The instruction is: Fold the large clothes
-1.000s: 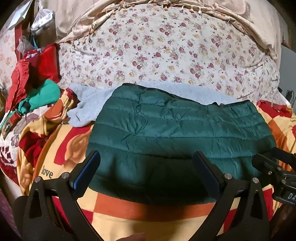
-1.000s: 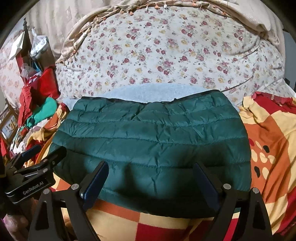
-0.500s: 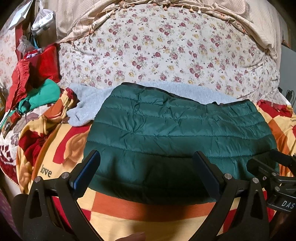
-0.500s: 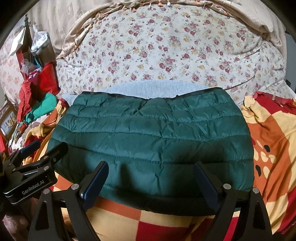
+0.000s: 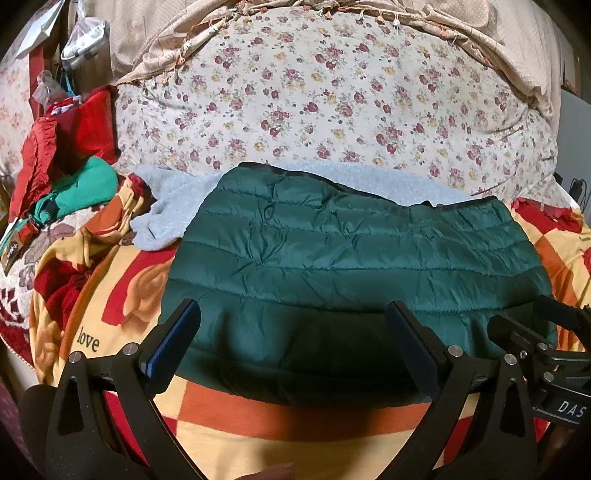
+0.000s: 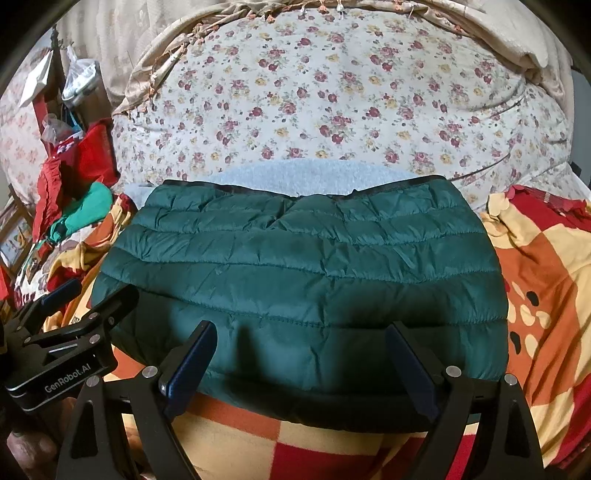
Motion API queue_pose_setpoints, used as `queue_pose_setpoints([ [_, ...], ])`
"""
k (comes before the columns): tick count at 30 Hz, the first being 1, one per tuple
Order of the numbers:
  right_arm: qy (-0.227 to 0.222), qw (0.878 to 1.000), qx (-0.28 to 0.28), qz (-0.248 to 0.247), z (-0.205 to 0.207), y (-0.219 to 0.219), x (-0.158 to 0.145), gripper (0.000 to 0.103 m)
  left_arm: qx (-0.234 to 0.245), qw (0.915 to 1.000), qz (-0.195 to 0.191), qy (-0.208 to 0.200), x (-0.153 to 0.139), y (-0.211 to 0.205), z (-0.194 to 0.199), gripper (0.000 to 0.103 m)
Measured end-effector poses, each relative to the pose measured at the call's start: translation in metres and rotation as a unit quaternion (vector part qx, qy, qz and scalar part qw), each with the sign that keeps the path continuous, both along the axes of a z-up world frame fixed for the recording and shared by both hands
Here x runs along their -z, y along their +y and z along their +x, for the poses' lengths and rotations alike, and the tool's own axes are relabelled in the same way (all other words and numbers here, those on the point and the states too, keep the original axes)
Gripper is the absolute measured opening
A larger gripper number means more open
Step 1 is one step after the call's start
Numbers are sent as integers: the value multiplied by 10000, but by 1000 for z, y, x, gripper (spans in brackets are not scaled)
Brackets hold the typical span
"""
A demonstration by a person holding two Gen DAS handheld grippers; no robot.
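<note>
A dark green quilted jacket (image 6: 303,280) is seen folded into a broad rectangle and laid flat on a bed, resting on a red, orange and cream patterned blanket (image 6: 546,280). The word "love" (image 5: 88,340) is printed on the blanket to the left of the jacket. The far edge of the jacket is overlapped onto a pale grey fleece garment (image 5: 173,206), which is spread behind it and out to its left. Beyond both, a cream floral quilt (image 5: 332,99) is heaped across the back of the bed, with a beige fringed cloth (image 5: 461,26) draped above it. A pile of red and bright green clothes (image 5: 70,173) is bunched at the left edge of the bed.

The left gripper (image 5: 295,347) is held above the near left part of the jacket, its fingers (image 5: 173,343) spread wide, with nothing gripped between them. The right gripper (image 6: 303,358) is held over the near edge of the jacket, its fingers (image 6: 192,358) likewise spread wide and closed on nothing. Each gripper is visible at the edge of the other's view, the two held side by side. Whether any fingertip rests on the fabric cannot be told. Part of a hand (image 6: 26,446) is glimpsed under the left gripper's body at the lower left of the right wrist view.
</note>
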State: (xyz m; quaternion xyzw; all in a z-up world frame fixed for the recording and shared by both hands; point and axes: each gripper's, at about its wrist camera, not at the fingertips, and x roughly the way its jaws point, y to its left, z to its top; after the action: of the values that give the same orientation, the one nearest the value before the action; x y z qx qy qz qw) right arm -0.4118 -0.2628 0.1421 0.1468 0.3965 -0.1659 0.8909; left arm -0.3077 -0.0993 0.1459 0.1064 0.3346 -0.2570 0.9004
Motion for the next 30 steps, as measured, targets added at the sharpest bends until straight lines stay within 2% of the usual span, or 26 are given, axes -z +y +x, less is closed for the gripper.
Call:
queue_pose_setpoints([
  [30, 87, 9999, -4, 72, 4, -4, 3, 91, -14, 10000, 30, 77, 8, -5, 1, 100],
])
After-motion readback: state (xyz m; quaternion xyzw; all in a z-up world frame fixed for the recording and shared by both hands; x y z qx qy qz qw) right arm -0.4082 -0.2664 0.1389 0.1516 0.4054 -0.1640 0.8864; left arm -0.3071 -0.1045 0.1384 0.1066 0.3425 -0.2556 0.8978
